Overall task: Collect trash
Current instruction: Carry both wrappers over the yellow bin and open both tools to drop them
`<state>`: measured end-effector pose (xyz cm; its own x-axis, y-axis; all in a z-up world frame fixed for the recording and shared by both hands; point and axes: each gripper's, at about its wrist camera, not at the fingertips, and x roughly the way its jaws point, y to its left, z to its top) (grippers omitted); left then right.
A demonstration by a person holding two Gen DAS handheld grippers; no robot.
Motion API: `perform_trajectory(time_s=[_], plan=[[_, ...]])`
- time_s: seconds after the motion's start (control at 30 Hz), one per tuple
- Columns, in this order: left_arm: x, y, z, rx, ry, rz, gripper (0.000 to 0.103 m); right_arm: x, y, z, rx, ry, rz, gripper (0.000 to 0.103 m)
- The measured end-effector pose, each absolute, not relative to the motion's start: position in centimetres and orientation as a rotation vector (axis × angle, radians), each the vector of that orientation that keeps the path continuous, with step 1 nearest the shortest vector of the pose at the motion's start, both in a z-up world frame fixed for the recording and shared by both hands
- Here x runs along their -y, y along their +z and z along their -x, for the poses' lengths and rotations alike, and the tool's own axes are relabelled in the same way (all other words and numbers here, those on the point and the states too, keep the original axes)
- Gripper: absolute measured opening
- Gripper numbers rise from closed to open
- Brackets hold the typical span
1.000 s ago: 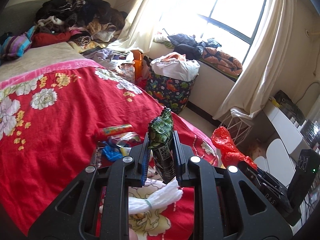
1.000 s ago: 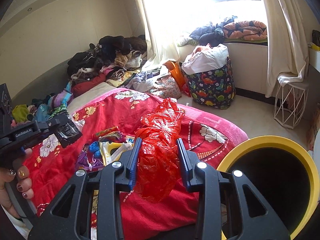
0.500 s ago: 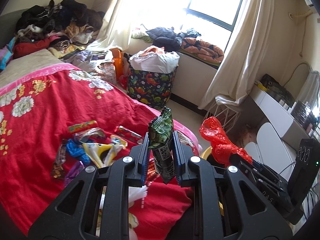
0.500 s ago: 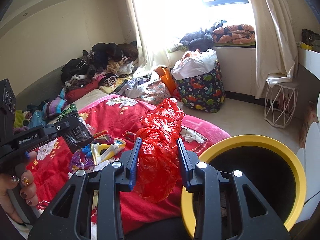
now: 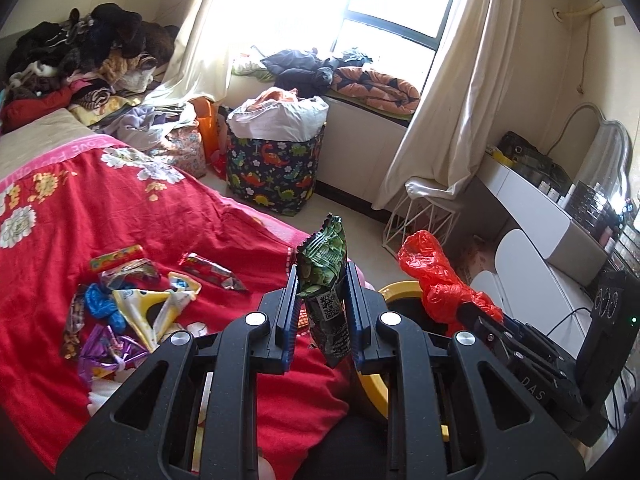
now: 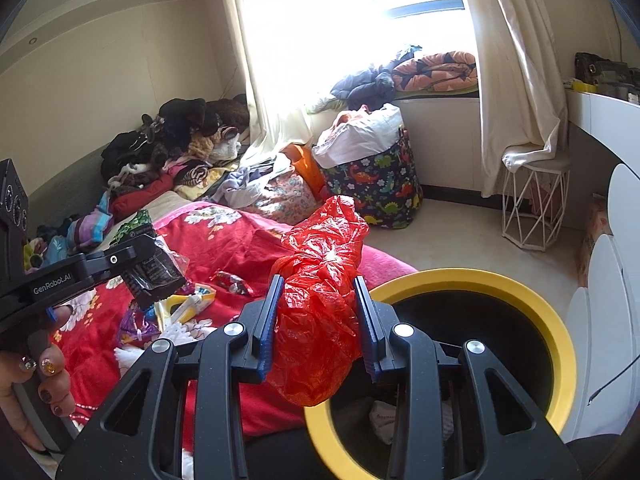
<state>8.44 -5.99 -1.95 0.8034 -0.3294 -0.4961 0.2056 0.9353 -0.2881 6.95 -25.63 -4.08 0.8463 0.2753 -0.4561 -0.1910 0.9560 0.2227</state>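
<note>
My left gripper (image 5: 322, 304) is shut on a green and black snack packet (image 5: 325, 276), held upright above the bed's edge; the same gripper (image 6: 140, 276) shows at the left of the right wrist view. My right gripper (image 6: 318, 320) is shut on a crumpled red plastic bag (image 6: 320, 300), over the left rim of a yellow-rimmed black bin (image 6: 520, 288). In the left wrist view the red bag (image 5: 436, 280) sits right of the packet, with a piece of the bin's rim (image 5: 394, 291) behind it. Several loose wrappers (image 5: 132, 304) lie on the red floral blanket (image 5: 120, 216).
A dinosaur-print laundry basket (image 5: 276, 164) full of clothes stands on the floor by the window. A white wire stool (image 6: 534, 208) sits under the curtain. Heaped clothes (image 5: 80, 60) cover the bed's far end. A white desk (image 5: 552, 216) lines the right wall. Some paper lies inside the bin.
Both grippers have swung right, away from the bed's middle and towards the bin, each keeping its hold. The bin's rim has come into the left wrist view and fills more of the right one.
</note>
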Motion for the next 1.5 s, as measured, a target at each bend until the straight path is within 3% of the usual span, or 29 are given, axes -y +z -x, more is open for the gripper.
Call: perform_trajectory(time_s=[1.5], plan=[[15.7, -3.3, -8.3, -0.610, -0.452, 0.114, 0.015, 33.6, -6.0, -5.1, -0.524, 0.045, -0.245, 0.033]])
